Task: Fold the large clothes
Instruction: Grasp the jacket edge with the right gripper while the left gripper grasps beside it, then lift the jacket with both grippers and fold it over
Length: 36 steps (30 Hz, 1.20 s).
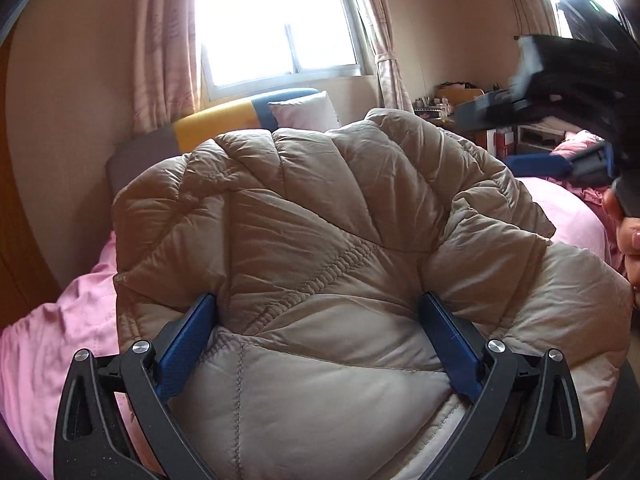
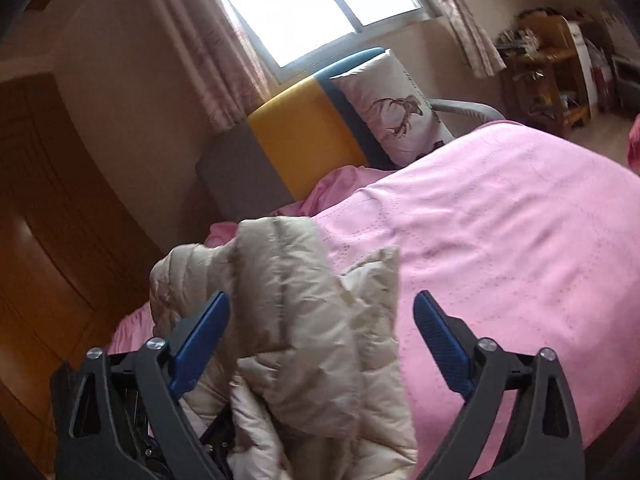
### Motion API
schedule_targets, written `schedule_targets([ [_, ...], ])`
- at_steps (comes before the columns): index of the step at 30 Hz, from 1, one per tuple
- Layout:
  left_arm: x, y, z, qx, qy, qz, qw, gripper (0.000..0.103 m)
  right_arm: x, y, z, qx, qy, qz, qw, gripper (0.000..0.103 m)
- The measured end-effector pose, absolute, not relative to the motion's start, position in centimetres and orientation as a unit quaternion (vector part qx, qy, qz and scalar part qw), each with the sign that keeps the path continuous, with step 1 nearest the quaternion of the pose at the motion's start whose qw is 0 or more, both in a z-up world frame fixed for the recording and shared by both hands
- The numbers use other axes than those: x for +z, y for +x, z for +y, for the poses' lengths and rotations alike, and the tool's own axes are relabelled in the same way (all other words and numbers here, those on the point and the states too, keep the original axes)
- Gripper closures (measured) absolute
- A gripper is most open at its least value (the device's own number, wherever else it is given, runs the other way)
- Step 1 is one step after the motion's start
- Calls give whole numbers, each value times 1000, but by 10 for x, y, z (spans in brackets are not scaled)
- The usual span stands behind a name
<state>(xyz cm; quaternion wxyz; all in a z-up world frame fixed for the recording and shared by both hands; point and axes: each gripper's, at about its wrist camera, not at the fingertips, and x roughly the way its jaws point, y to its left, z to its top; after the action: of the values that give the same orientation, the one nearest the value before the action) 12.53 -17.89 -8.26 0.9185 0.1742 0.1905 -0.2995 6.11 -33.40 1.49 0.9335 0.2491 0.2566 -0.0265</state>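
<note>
Hovering left gripper [image 1: 318,340], fingers spread, over jacket [image 1: 320,208].

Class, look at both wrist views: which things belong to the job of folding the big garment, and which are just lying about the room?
Belongs to the job:
- beige padded jacket
- left gripper
- right gripper
- pink bedspread, the folding surface

Just lying about:
- deer-print pillow
- curtains
- cluttered shelf

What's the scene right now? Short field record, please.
garment: beige puffer jacket, bunched up
surface: bed with pink cover
left gripper: open, jacket bulging between the fingers
right gripper: open, a jacket fold between the fingers, far pad clear of it
pillow: against the headboard
fold: not yet neat
</note>
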Motion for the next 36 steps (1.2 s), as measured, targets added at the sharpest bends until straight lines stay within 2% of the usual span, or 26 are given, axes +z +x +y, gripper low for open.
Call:
schedule_targets([
  [1, -81, 126, -178, -302, 175, 192, 918, 4, 16, 75, -321, -47, 215, 274, 936, 46],
  [2, -79, 126, -177, -304, 175, 195, 916, 4, 11, 102, -308, -82, 179, 301, 933, 59],
  [4, -64, 128, -170, -318, 171, 212, 908, 4, -12, 114, -306, -113, 166, 315, 928, 62],
  [6, -49, 127, -165, -314, 164, 200, 913, 4, -36, 113, -307, -148, 159, 320, 922, 62],
  [10, -27, 147, -158, -252, 156, 173, 939, 4, -60, 96, -320, -147, 230, 296, 915, 56],
  [13, -47, 179, -174, -255, 172, 250, 918, 4, -40, 88, -323, -133, 223, 298, 919, 34],
  [15, -57, 186, -178, -255, 173, 257, 916, 4, -14, 82, -320, -130, 208, 280, 928, 34],
  [17, -57, 184, -177, -254, 165, 254, 919, 4, 14, 77, -310, -117, 185, 256, 942, 26],
  [19, -56, 184, -179, -254, 169, 253, 918, 4, 32, 87, -295, -99, 150, 257, 950, 22],
  [21, -55, 185, -180, -255, 171, 256, 917, 4, 36, 110, -284, -71, 132, 281, 948, 24],
  [23, -51, 187, -179, -254, 170, 263, 915, 4, 31, 134, -282, -64, 139, 292, 944, 37],
  [25, -45, 188, -179, -250, 167, 274, 914, 4, 14, 150, -288, -90, 141, 304, 938, 42],
  [31, -26, 233, -191, -193, 165, 278, 926, 4, -29, 155, -306, -117, 184, 306, 927, 40],
  [36, -68, 292, -218, -191, 187, 368, 891, 3, -41, 149, -313, -136, 197, 309, 920, 39],
])
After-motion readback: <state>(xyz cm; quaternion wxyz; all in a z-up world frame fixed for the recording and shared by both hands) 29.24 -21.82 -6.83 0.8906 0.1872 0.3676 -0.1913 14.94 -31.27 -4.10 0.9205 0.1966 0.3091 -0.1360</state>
